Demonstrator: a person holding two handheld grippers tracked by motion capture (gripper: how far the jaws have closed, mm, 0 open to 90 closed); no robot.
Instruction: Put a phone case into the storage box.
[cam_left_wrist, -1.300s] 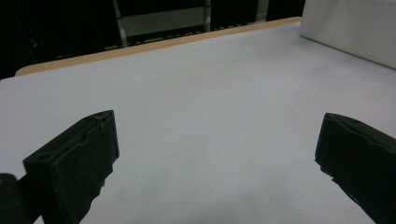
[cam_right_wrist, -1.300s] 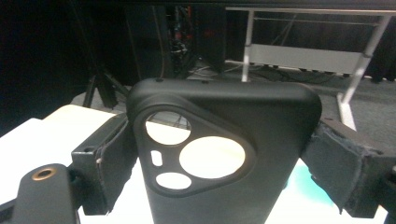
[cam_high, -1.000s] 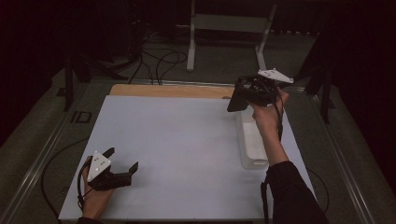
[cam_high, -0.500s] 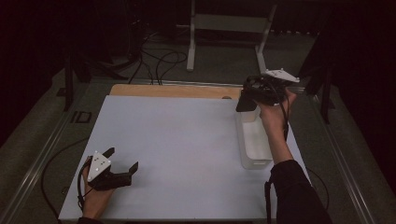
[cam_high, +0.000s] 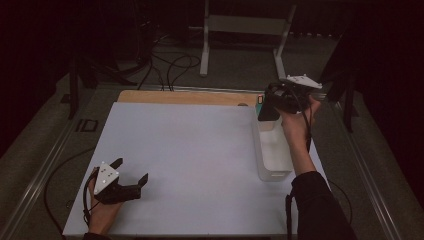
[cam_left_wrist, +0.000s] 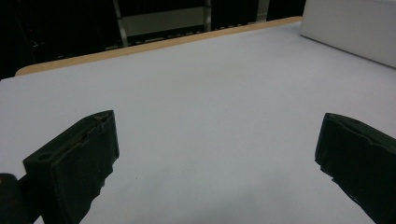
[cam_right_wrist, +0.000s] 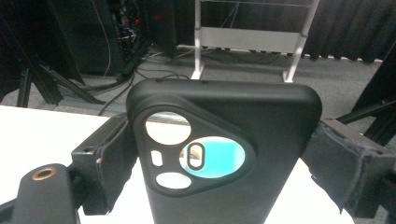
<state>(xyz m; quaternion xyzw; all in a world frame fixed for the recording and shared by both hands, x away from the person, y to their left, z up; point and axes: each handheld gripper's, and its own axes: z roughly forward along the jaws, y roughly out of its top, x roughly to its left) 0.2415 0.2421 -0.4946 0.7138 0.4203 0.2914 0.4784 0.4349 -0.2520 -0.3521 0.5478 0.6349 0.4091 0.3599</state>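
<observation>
— Black, soft-looking, with a camera cut-out: that is a phone case (cam_right_wrist: 224, 158), and the right tongs (cam_high: 272, 104) have it clamped by its two long sides, held up in the air.

— Where over the table (cam_high: 190, 150)?

— At the far right, just above the far end of the clear plastic bin (cam_high: 272, 155) (the long one lying along the table's right edge). In the right gripper view the case stands upright, its back toward the camera, and something teal shows through the cut-out.

— And the other hand?

— The left tongs (cam_high: 131, 176) rest low at the near left corner, spread wide with nothing between them; the left gripper view has only bare white tabletop between the two black jaws. The two tongs are well apart.
</observation>
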